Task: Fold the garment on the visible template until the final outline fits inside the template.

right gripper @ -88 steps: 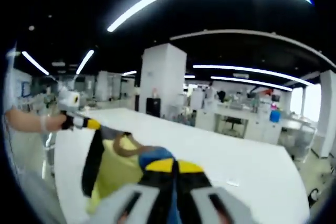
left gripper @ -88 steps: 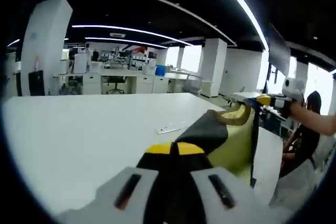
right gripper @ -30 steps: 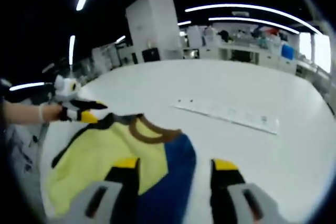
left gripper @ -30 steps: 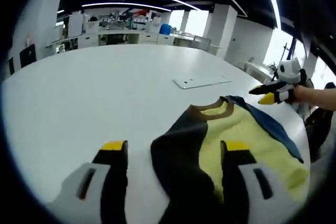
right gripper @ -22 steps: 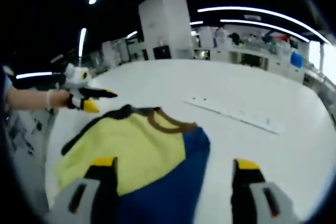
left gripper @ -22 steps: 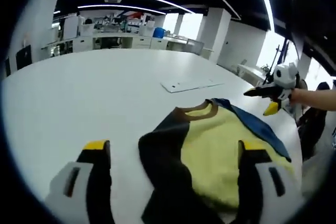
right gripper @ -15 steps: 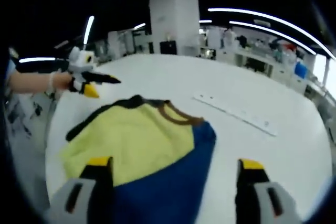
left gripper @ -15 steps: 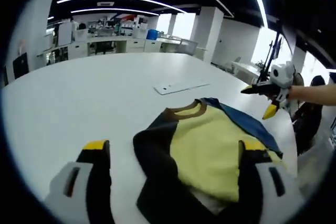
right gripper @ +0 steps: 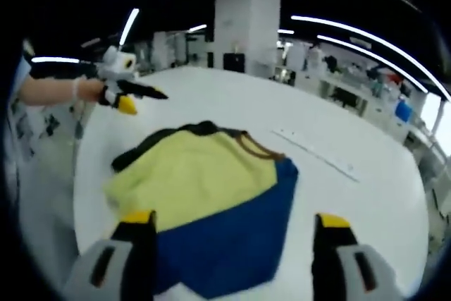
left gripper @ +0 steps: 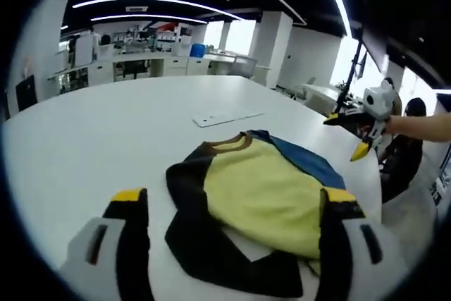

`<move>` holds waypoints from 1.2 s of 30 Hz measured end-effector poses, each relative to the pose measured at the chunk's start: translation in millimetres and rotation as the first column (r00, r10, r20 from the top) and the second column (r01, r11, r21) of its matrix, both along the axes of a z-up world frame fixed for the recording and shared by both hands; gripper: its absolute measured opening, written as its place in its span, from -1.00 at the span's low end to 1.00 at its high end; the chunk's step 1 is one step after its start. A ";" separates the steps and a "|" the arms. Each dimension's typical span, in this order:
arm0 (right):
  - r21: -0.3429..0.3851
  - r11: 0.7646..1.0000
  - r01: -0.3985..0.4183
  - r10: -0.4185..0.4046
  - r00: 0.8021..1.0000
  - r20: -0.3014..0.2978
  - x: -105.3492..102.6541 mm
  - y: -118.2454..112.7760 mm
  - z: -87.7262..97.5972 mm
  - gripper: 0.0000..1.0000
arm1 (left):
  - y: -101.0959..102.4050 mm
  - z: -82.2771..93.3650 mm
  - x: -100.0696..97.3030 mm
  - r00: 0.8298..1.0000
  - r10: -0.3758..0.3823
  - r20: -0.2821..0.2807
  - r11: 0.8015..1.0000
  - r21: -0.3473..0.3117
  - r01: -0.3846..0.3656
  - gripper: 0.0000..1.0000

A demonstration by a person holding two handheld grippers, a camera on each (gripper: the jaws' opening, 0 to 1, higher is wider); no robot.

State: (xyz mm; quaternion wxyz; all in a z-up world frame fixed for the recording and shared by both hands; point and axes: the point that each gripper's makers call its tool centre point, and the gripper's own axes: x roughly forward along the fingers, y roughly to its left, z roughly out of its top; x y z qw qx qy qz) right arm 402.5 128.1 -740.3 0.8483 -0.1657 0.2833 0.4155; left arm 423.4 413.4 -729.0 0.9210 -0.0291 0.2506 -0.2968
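The garment (left gripper: 261, 195) lies flat on the white table (left gripper: 106, 132). It has a yellow body, a brown collar, one black sleeve and one blue sleeve. In the left gripper view my left gripper (left gripper: 234, 197) hangs open above its near edge, holding nothing. My right gripper (left gripper: 356, 134) hovers open past the blue sleeve, off to the right. In the right gripper view the garment (right gripper: 190, 174) rests below my open right gripper (right gripper: 234, 220), which is empty too. A hand holds the left gripper (right gripper: 130, 96) open beyond the black sleeve.
A flat white strip (left gripper: 227, 117) (right gripper: 313, 149) lies on the table just beyond the collar. The table's rounded edge (right gripper: 77, 174) runs close to the garment. White pillars, desks and chairs stand far behind. A person (left gripper: 412, 146) is at the right edge.
Both grippers, earlier shut on the lifted garment, have let it go and opened. It now lies flat on the table, and both grippers have drawn back and apart.
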 end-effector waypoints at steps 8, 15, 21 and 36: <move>-0.017 0.999 -0.041 0.041 0.999 -0.011 -34.4 4.7 -2.6 0.81 | -13.7 4.2 -38.4 0.999 -0.038 0.010 0.999 0.030 0.038 0.94; -0.013 0.998 -0.055 0.055 0.998 -0.017 -65.6 4.6 -7.9 0.75 | -4.9 2.0 -67.3 1.000 -0.014 0.002 1.000 0.013 0.014 0.91; 0.013 0.997 -0.072 0.072 0.997 -0.026 -90.0 12.0 -14.5 0.64 | 3.5 -1.2 -89.8 0.999 0.037 -0.002 0.999 -0.005 -0.037 0.90; 0.050 0.987 -0.151 0.156 0.979 -0.127 -147.7 60.6 -56.8 0.11 | 12.5 -9.4 -124.5 0.995 0.099 -0.024 0.994 -0.055 -0.100 0.86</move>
